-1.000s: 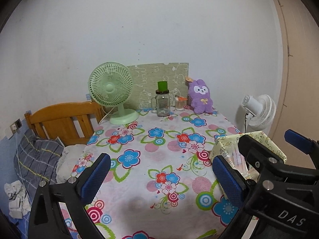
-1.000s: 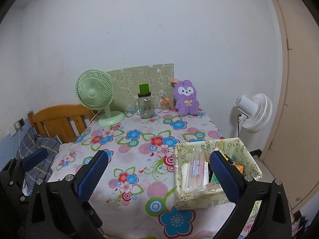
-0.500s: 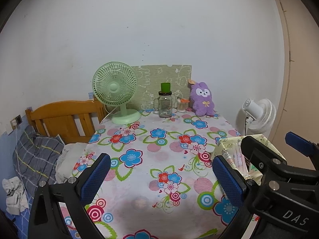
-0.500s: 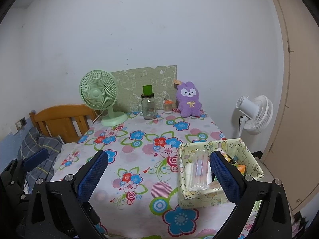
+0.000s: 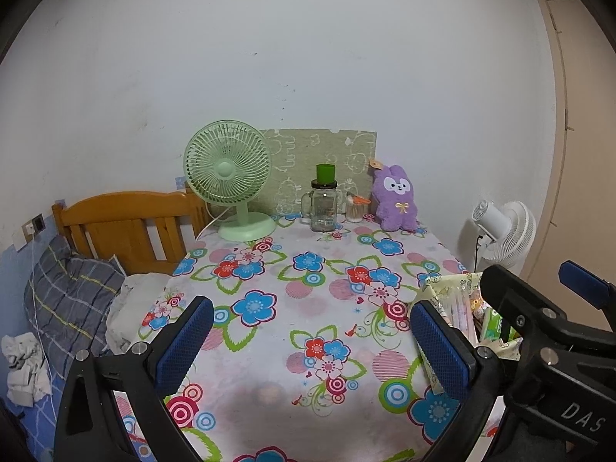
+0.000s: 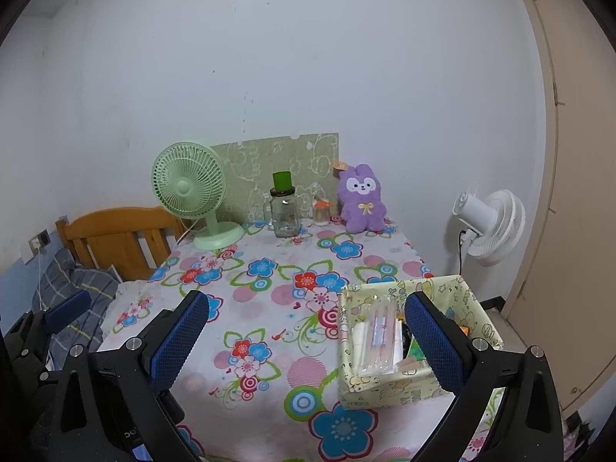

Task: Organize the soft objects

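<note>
Purple plush bunny point(image 5: 396, 202), floral tablecloth point(image 5: 308, 308)

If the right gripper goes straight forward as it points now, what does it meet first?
Probably nothing close: the right gripper is open over bare tablecloth. Beyond it stands the glass jar by the wall; the fabric basket lies aside. Depth is uncertain.
</note>
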Demonstrator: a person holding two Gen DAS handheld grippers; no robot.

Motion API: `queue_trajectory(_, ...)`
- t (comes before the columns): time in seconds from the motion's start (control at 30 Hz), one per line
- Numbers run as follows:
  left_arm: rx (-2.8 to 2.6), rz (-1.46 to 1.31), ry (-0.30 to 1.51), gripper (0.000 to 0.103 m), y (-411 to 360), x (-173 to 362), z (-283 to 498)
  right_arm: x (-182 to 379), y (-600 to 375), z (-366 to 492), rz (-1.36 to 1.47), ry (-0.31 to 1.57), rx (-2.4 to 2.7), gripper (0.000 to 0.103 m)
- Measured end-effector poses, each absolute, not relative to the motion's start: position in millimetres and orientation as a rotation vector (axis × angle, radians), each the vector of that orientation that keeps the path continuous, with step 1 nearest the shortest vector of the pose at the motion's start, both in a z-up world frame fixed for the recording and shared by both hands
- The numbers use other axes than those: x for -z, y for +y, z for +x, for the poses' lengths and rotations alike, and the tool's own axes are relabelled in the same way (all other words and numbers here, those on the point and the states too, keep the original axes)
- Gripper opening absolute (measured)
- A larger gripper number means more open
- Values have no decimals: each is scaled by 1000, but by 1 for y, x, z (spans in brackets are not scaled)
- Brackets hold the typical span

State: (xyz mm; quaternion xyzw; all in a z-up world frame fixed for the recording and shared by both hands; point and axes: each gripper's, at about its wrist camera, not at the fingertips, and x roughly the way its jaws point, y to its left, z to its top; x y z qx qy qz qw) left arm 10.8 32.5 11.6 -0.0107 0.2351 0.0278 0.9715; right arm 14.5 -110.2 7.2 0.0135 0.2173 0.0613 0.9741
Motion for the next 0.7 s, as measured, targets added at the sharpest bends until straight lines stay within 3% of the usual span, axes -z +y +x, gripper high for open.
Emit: queue_trajectory(0.7, -59, -22, 471, 103, 34, -11, 9, -8, -111, 15, 27, 438, -125, 103)
